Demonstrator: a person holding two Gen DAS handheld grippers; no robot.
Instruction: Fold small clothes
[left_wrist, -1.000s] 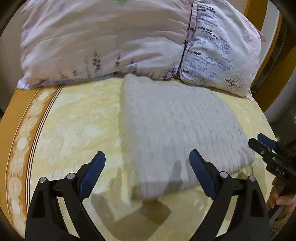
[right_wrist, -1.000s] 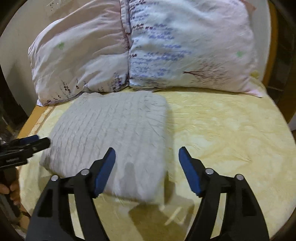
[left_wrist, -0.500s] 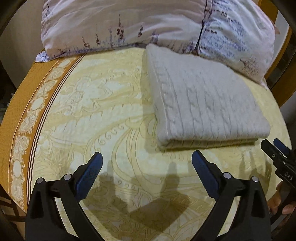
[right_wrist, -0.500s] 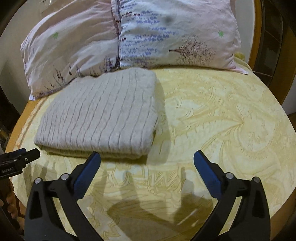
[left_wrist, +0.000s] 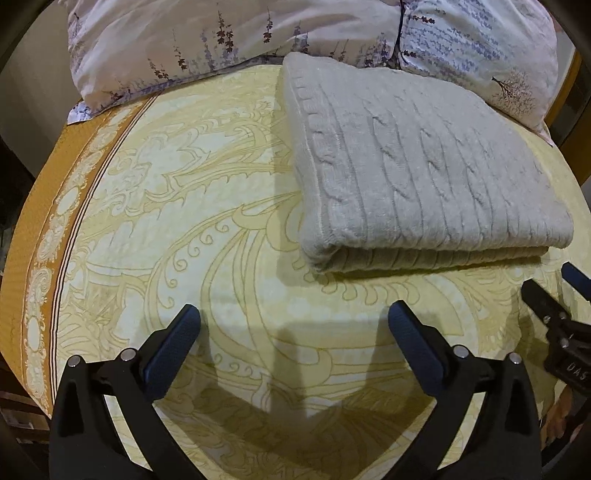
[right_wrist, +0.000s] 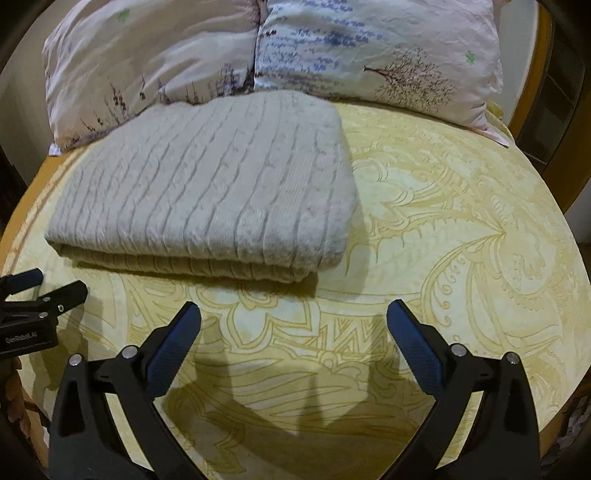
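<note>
Left wrist view: the left gripper (left_wrist: 293, 325) has its two blue-padded jaws spread wide over a yellow patterned bedspread (left_wrist: 207, 221), with nothing between them; they have just been opening a little further. A folded grey cable-knit sweater (left_wrist: 417, 173) lies on the bedspread beyond and to the right, its far edge against two floral pillows (left_wrist: 229, 40). Only this view shows the orange border (left_wrist: 40, 229) along the bedspread's left side. The right gripper's tip (left_wrist: 554, 306) pokes in at the right edge.

Right wrist view: the right gripper (right_wrist: 293, 325) is likewise spread wide and empty, above bare bedspread (right_wrist: 461, 221). The sweater (right_wrist: 210, 188) sits beyond and to the left, folded edge facing the camera. This view alone shows the whole right-hand pillow (right_wrist: 380, 55) with its tree print.
</note>
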